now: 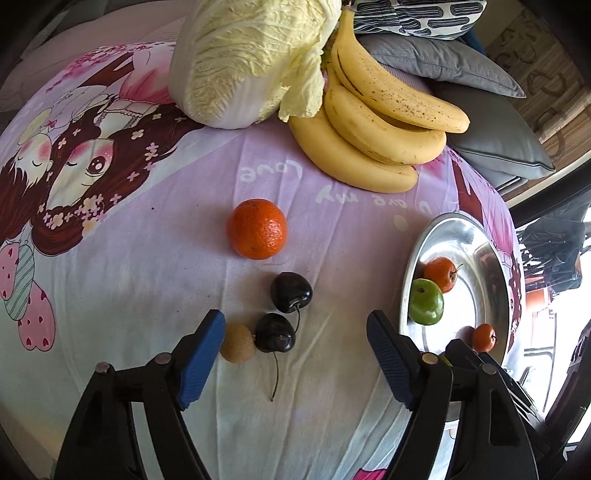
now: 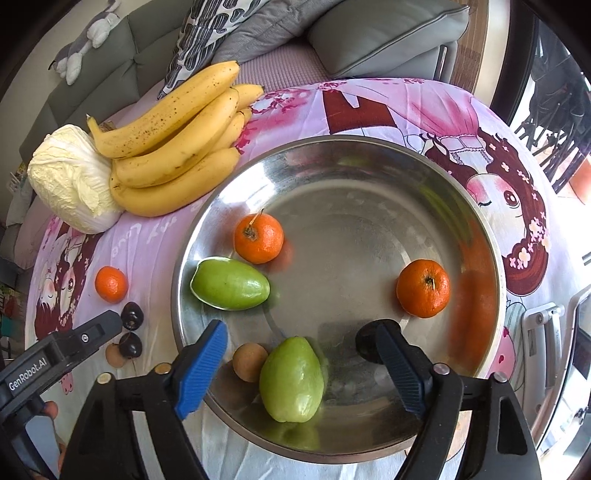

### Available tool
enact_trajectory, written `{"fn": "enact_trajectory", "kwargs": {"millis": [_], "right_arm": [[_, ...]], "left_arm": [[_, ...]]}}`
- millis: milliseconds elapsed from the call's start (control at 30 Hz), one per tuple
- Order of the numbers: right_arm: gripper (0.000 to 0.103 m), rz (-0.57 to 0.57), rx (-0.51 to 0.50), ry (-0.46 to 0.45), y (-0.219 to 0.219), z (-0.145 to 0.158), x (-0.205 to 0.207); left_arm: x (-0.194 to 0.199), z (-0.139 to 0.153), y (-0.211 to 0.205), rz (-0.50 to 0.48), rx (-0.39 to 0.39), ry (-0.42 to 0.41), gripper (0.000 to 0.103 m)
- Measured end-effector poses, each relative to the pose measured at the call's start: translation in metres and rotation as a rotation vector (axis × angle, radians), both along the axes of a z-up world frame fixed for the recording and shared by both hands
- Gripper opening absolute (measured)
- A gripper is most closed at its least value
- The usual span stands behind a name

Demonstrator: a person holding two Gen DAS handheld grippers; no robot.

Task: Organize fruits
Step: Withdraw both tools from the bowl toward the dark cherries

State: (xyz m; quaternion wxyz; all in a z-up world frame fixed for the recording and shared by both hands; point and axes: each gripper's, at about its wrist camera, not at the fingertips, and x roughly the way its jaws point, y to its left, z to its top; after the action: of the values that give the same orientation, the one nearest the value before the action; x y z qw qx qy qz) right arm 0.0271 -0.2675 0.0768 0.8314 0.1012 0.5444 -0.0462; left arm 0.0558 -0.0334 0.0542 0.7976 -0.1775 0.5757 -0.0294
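My left gripper [image 1: 295, 354] is open above the cloth, with two dark cherries [image 1: 275, 332] and a brown longan [image 1: 237, 343] lying between its blue pads, untouched. A tangerine [image 1: 256, 229] sits just beyond them. My right gripper [image 2: 299, 354] is open over the steel bowl [image 2: 369, 147]. A green fruit [image 2: 291, 380] lies between its pads, clear of both. Next to it are a longan [image 2: 250, 362] and a dark cherry [image 2: 365, 343], partly hidden by the right finger. The bowl also holds two tangerines [image 2: 258, 238] and another green fruit [image 2: 231, 283].
A bunch of bananas [image 1: 369, 122] and a napa cabbage [image 1: 251, 59] lie at the far side of the pink printed cloth [image 1: 147, 258]. Grey cushions [image 2: 369, 33] and a sofa stand behind. The bowl's rim [image 1: 413, 258] is close to my left gripper's right finger.
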Motion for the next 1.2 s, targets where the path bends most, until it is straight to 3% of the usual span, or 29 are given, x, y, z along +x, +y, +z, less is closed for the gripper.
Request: {"fn": "enact_trajectory", "kwargs": {"millis": [200, 300, 367, 700, 933, 1200], "right_arm": [[0.101, 0.011, -0.002, 0.020, 0.007, -0.003, 0.000], [0.103, 0.024, -0.009, 0.024, 0.014, -0.004, -0.001], [0.103, 0.030, -0.008, 0.020, 0.018, -0.003, -0.002], [0.103, 0.076, 0.009, -0.033, 0.039, 0.005, -0.005], [0.103, 0.095, 0.026, -0.054, 0.045, 0.001, -0.007], [0.103, 0.062, 0.028, -0.106, 0.044, 0.017, -0.012]], "left_arm": [[-0.006, -0.003, 0.016, 0.033, 0.035, 0.004, 0.089], [-0.010, 0.001, 0.025, 0.033, 0.057, -0.006, 0.091], [-0.013, 0.003, 0.031, 0.038, 0.069, 0.001, 0.097], [-0.022, 0.014, 0.060, 0.048, 0.088, -0.030, 0.097], [-0.026, 0.022, 0.074, 0.076, 0.117, -0.111, 0.097], [-0.027, 0.020, 0.076, 0.061, 0.100, -0.107, 0.098]]}}
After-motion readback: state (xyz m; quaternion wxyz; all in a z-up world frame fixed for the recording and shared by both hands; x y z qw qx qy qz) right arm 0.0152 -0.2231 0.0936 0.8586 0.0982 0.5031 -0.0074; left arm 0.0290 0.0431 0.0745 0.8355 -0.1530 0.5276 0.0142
